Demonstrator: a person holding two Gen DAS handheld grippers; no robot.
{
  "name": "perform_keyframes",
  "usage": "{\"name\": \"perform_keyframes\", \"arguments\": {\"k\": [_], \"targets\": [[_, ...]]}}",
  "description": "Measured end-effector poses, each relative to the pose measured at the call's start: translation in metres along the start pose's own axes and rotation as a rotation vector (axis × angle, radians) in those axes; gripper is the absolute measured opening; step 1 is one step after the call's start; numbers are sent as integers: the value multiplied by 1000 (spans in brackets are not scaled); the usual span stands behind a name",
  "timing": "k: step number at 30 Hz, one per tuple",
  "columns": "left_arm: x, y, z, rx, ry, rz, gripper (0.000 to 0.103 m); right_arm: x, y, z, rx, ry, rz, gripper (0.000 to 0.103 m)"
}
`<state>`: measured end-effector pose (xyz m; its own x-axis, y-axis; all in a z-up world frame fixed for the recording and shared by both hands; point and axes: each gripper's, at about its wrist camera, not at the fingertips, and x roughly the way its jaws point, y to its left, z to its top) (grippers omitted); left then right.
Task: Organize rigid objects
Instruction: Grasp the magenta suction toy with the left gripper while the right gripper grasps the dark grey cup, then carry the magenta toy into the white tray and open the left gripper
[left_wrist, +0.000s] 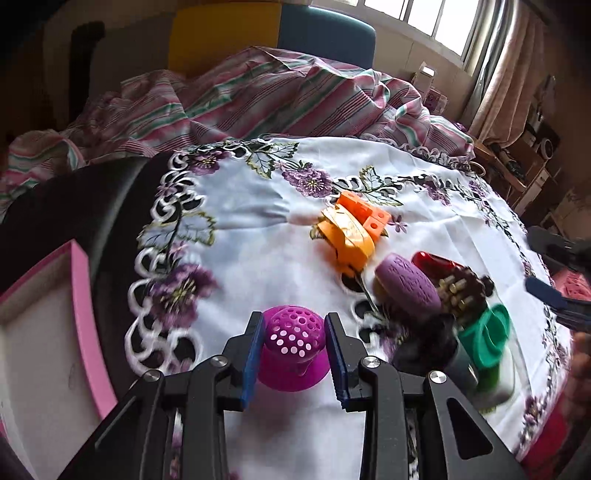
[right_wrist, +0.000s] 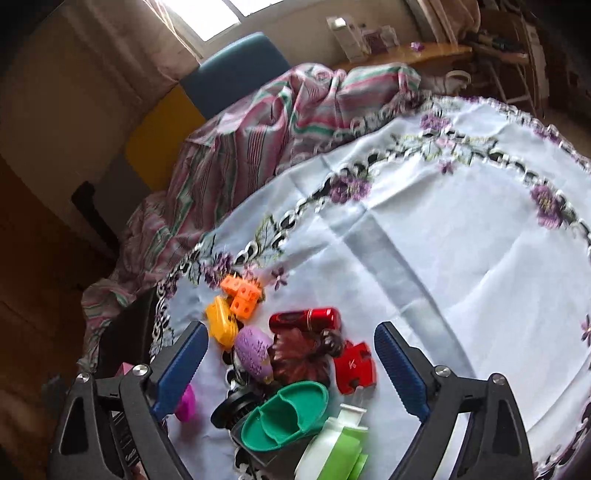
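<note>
The left gripper (left_wrist: 293, 341) is closing its jaws on a magenta perforated strainer (left_wrist: 293, 345), the blue pads touching or nearly touching its domed sides; the grip sits across the rounded, hole-dotted top, probably because that is the narrowest part above its flared base; whether it is lifted off the embroidered tablecloth (left_wrist: 258, 229) or resting on it, I cannot tell. A pink-rimmed box (left_wrist: 79, 295) is sitting at the near left edge, and I judge it the likely destination, which would explain why the left side is taking this piece.

The right gripper (right_wrist: 291, 369) is hovering with jaws spread wide and nothing between them; it is hanging above the cluster at the near part of the table, seemingly ready for a pick. Beneath it are lying a green oval dish (right_wrist: 286, 415), a red cylinder (right_wrist: 304, 319), a small red block (right_wrist: 354, 367), a lilac textured oval (right_wrist: 253, 350), a dark brown ridged piece (right_wrist: 299, 360) and a white-and-green bottle (right_wrist: 332, 450); farther off, to the left, a yellow-orange toy (right_wrist: 221, 325) is touching orange cube blocks (right_wrist: 242, 295). The pieces are crowding together, several touching or overlapping, so picking from the edge of the pile looks safest. The strainer is glossy, hard plastic, evenly pierced with round holes.
</note>
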<state>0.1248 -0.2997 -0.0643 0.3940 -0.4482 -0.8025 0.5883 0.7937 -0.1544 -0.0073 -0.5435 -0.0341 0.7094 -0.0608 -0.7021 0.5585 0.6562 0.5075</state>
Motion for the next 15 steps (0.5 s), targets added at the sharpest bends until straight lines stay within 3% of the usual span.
{"name": "perform_keyframes", "arguments": {"k": [2, 5, 7, 9, 11, 15], "targets": [[-13, 0, -9, 0, -9, -6, 33, 7, -1, -3, 10, 44, 7, 88], [-32, 1, -22, -7, -23, -8, 33, 3, 7, -6, -27, 36, 73, 85], [-43, 4, -29, -17, -32, -11, 33, 0, 27, -10, -116, 44, 160, 85], [-56, 8, -35, -28, -42, -13, 33, 0, 52, -21, -244, 65, 188, 85], [-67, 13, -41, -37, -49, -17, 33, 7, 81, -41, -421, 115, 154, 85], [-89, 21, -54, -42, -70, -5, 33, 26, 110, -84, -717, 182, -21, 85]]}}
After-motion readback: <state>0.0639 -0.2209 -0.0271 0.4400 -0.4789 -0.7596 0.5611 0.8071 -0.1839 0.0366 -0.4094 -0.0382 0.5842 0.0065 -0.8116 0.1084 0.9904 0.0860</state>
